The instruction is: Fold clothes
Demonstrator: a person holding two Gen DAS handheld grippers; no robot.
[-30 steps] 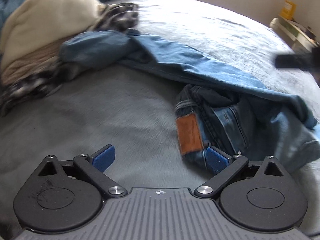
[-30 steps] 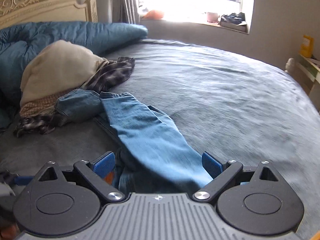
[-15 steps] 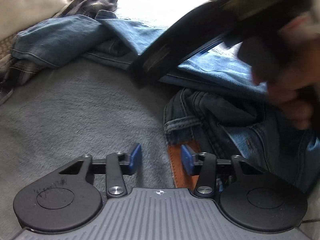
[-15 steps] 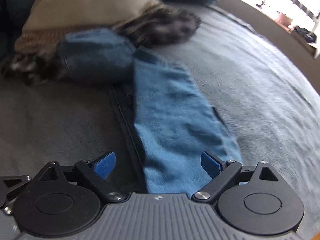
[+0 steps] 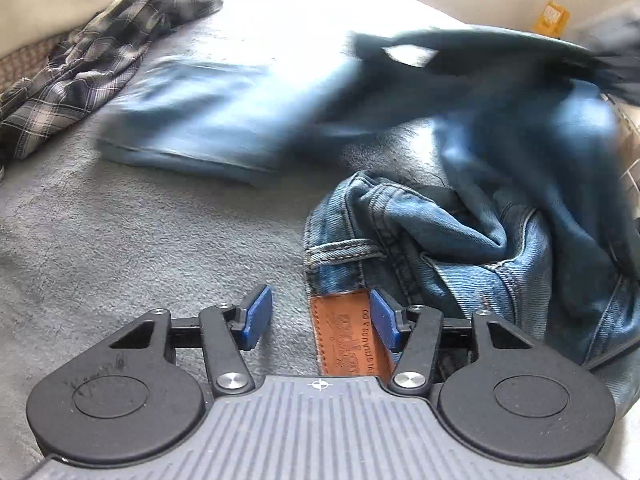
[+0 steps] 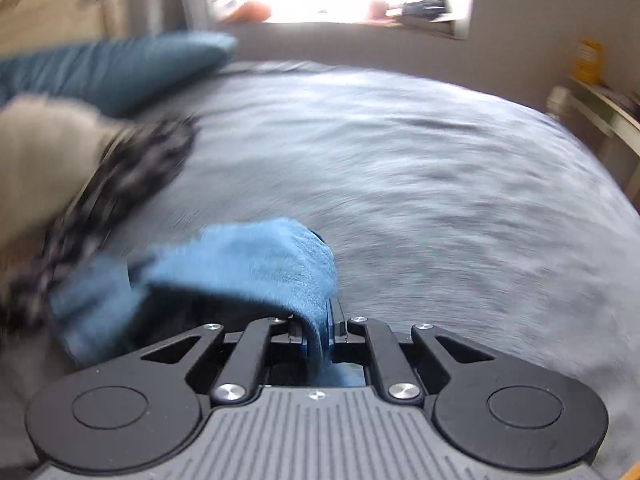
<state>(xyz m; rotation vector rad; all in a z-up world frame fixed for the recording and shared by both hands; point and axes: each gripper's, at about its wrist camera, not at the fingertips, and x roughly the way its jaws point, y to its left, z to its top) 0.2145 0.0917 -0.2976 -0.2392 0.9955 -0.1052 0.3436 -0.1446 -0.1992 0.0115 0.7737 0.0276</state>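
Denim jeans (image 5: 460, 240) lie crumpled on the grey fleecy bedspread (image 5: 140, 240). Only the left view shows the stitched waistband and tan leather patch (image 5: 346, 332) at 6 o'clock, between the opening jaws of the left gripper (image 5: 320, 316). Only the right view shows the right gripper (image 6: 320, 336) closing, pinching a blurred, soft blue leg fold.

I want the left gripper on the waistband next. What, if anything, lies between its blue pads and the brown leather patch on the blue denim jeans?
Nothing visible. The brown leather patch lies between the opening left gripper pads, the right-side pad at its edge.
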